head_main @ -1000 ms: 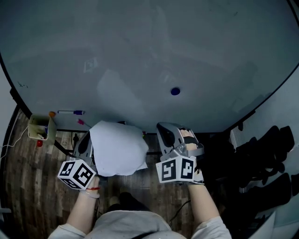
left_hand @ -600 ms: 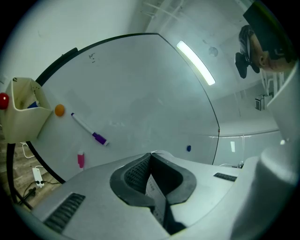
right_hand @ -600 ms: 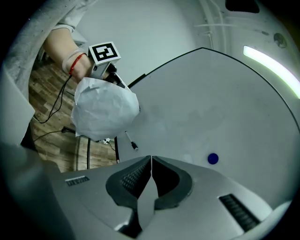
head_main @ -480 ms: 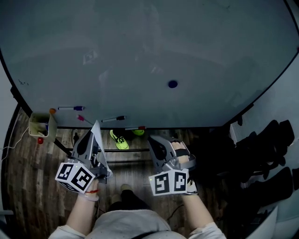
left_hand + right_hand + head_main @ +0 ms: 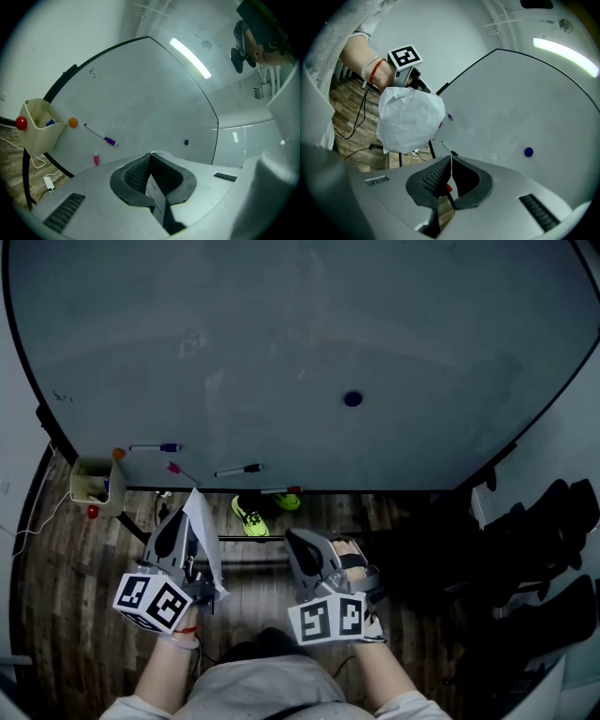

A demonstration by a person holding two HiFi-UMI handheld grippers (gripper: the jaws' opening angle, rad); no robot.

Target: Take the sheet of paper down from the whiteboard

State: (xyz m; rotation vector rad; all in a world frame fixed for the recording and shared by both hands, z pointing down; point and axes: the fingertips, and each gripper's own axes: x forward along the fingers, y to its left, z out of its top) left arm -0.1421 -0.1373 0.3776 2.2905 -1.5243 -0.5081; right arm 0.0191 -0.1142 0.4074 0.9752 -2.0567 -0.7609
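The white sheet of paper is off the whiteboard and hangs edge-on in the head view, clamped by my left gripper. In the left gripper view the jaws are pressed together on the printed sheet. The right gripper view shows the crumpled sheet broadside, held up by the left gripper. My right gripper is shut with nothing in it, a little to the right of the paper and below the board's lower edge. A blue magnet stays on the board.
Markers lie along the board's ledge, with a purple-capped one and an orange magnet further left. A cream holder box hangs at the lower left. Green shoes rest on the wood floor. Dark chairs stand at right.
The sheet, first seen broadside between the grippers, has turned edge-on in the left gripper. Both grippers have drawn back and down from the board; the right one moved left.
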